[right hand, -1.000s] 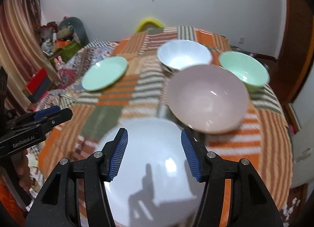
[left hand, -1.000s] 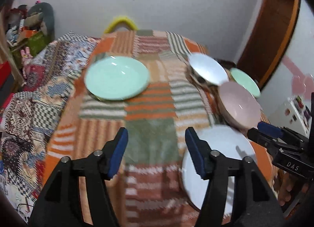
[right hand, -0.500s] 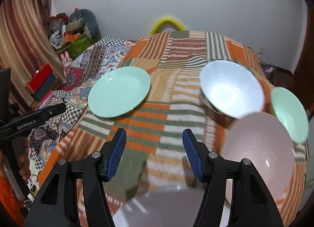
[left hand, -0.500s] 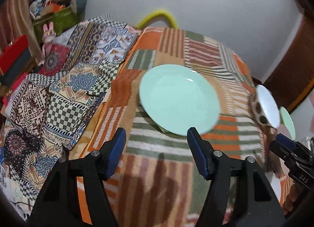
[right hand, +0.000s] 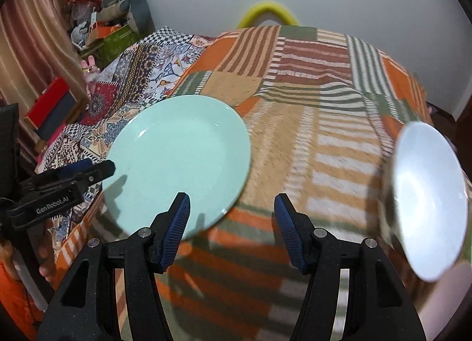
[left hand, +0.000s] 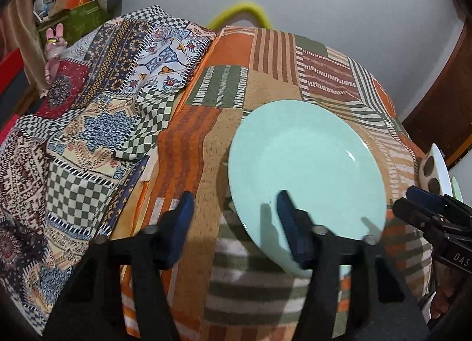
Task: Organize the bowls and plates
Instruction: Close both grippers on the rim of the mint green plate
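Note:
A mint green plate (left hand: pixel 306 170) lies flat on the striped patchwork cloth (left hand: pixel 265 90); it also shows in the right wrist view (right hand: pixel 180 161). My left gripper (left hand: pixel 234 220) is open and empty, hovering over the plate's near left rim. My right gripper (right hand: pixel 231 220) is open and empty, just right of the plate's near edge; it shows at the right of the left wrist view (left hand: pixel 424 202). A white bowl (right hand: pixel 427 193) sits at the right, seen edge-on in the left wrist view (left hand: pixel 439 167). A pink bowl's rim (right hand: pixel 445 296) shows at the lower right.
A patterned quilt (left hand: pixel 88 134) drapes down left of the table. A yellow chair back (right hand: pixel 267 13) stands at the table's far end by the white wall. Boxes and soft toys (right hand: pixel 109 25) pile in the left corner.
Both grippers have moved forward and left toward the mint green plate, which now fills more of both views. The white plate and pink bowl have slid out of view. Both stay open.

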Demonstrator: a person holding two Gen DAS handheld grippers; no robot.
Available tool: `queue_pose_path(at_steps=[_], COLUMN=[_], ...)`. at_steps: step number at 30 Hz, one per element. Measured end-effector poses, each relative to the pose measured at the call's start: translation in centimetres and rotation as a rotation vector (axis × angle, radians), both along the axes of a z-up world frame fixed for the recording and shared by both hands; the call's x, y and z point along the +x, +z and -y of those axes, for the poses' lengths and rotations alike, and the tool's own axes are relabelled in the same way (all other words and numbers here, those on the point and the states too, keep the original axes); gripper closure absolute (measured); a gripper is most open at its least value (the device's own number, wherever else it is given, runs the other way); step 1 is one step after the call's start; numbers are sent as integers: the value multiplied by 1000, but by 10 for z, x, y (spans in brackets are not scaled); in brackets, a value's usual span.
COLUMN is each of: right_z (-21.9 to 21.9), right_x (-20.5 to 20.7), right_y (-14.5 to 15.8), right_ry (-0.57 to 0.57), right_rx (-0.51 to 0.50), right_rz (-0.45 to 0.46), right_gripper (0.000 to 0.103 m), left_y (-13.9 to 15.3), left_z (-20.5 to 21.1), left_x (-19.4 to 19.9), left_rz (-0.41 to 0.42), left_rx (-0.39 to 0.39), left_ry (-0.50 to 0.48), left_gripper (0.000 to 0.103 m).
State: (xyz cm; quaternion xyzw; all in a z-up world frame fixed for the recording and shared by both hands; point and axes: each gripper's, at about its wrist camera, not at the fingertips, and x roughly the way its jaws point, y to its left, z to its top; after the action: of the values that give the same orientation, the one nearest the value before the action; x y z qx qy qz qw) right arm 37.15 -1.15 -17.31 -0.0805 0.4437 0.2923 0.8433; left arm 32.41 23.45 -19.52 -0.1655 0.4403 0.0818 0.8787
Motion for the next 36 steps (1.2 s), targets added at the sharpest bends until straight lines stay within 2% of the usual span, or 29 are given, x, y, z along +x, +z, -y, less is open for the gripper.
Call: queue_pose_path(at_steps=[3,8,12,20,27,36], right_z=[-6,-10,-9,-25,-13,11], right_x=[10,20,28,26,18,-15], right_y=[-5,-17,-22,-21,-22,-22], right_ry=[-7,-28,-43,9,34,25], right_rx=[8,21,24,-73,-39,-26], right_rz=[-27,-91,-109,-76,-139,-153], right_gripper=[56,70,74,70,71,71], left_y=[-9,-14,-14,-13,-11,-4], left_z=[-8,-16,-12,-9,-1,30], left_x=[8,13,17,16,2,-32], left_rz=[0,19,25,10,-22,-35], left_rx=[-43,-106,-112,-97,-77,-41], left_ry=[0,-12,-26,-18,-29,-78], left_gripper=[66,75,84,84,84,83])
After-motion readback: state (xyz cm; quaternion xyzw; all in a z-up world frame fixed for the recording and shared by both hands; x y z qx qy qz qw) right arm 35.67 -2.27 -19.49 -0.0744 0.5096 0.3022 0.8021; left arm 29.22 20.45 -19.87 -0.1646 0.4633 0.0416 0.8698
